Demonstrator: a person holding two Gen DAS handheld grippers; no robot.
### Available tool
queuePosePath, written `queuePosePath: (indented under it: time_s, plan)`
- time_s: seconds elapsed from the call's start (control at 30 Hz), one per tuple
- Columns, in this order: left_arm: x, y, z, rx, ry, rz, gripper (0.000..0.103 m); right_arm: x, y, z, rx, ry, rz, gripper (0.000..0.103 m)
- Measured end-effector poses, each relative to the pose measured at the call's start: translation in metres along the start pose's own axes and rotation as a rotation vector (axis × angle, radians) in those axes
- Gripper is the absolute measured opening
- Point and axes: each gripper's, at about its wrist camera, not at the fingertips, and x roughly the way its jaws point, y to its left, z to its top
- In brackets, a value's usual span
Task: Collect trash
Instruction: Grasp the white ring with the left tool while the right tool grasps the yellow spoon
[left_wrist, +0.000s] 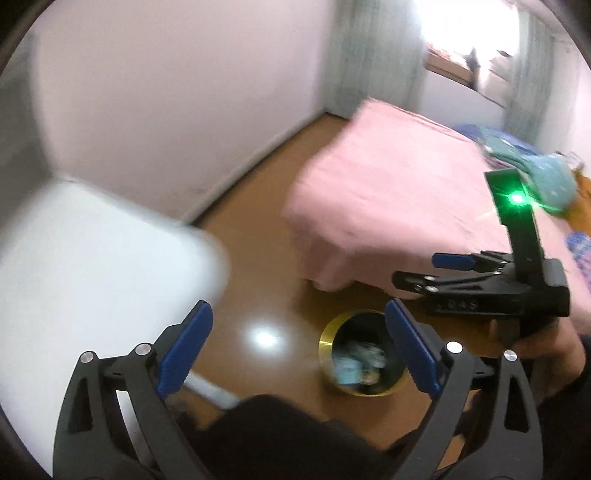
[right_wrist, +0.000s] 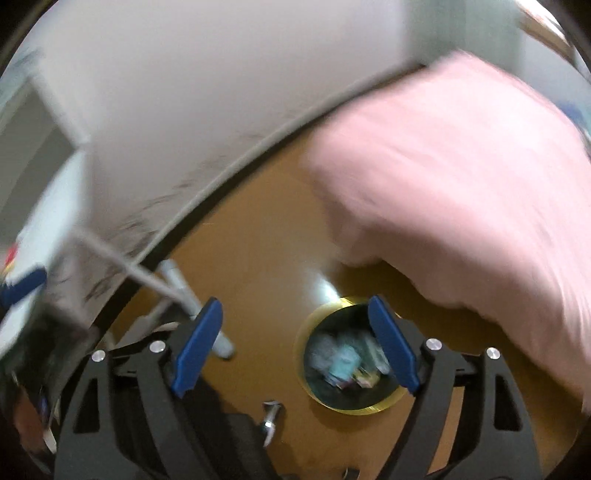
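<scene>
Trash (left_wrist: 360, 363) inside gold-rimmed bin (left_wrist: 327, 334) on brown floor (left_wrist: 258, 266), just off corner of pink bed (left_wrist: 388, 192). Bare floor between bin and wall (left_wrist: 166, 92). Left gripper (left_wrist: 299, 350) wide, empty. Right gripper (right_wrist: 297, 345) wide, empty. Left view alone shows window (left_wrist: 469, 33); right view alone shows grey tube (right_wrist: 184, 291) on floor.

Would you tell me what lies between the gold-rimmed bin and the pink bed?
Only bare brown floor separates the bin from the bed, clearest in the right wrist view.
</scene>
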Motion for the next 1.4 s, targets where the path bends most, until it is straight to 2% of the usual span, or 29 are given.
queuePosePath:
  time_s: [0.17,0.2,0.27,0.33,0.4,0.53,0.57,0.7,0.83,0.87,1.07,1.17,1.27,1.4]
  plan:
    - [-0.069,0.120,-0.027,-0.129,-0.019,0.239,0.092,0.001,0.149,0.039,-0.321,0.011,0.235,0.079]
    - [-0.085,0.155,-0.041,-0.177,-0.009,0.312,0.092,0.004,0.182,0.046,-0.387,0.019,0.281,0.079]
    - [-0.105,0.196,-0.061,-0.246,0.009,0.385,0.092,0.011,0.247,0.057,-0.510,0.047,0.377,0.079]
    - [-0.133,0.246,-0.092,-0.361,0.029,0.461,0.092,0.023,0.321,0.067,-0.653,0.081,0.470,0.079]
    - [-0.158,0.285,-0.121,-0.464,0.041,0.511,0.092,0.036,0.381,0.072,-0.772,0.112,0.519,0.079]
    - [-0.191,0.331,-0.167,-0.589,0.055,0.559,0.092,0.069,0.492,0.080,-0.974,0.176,0.565,0.079]
    - [-0.195,0.337,-0.174,-0.604,0.060,0.565,0.092,0.075,0.506,0.082,-1.002,0.183,0.565,0.078]
    - [-0.206,0.355,-0.199,-0.635,0.086,0.564,0.092,0.103,0.571,0.079,-1.126,0.211,0.538,0.063]
    - [-0.203,0.374,-0.202,-0.612,0.112,0.560,0.092,0.121,0.594,0.080,-1.178,0.242,0.516,0.048]
    - [-0.203,0.370,-0.198,-0.609,0.116,0.559,0.092,0.125,0.597,0.080,-1.183,0.249,0.513,0.040]
    - [-0.174,0.395,-0.172,-0.568,0.129,0.533,0.092,0.127,0.594,0.081,-1.197,0.262,0.525,0.016]
    - [-0.154,0.411,-0.152,-0.564,0.126,0.522,0.092,0.112,0.574,0.084,-1.150,0.237,0.558,0.014]
    - [-0.137,0.422,-0.136,-0.552,0.126,0.543,0.092,0.098,0.544,0.090,-1.092,0.211,0.573,0.014]
    - [-0.117,0.434,-0.120,-0.569,0.134,0.530,0.092,0.087,0.508,0.092,-1.037,0.216,0.576,0.014]
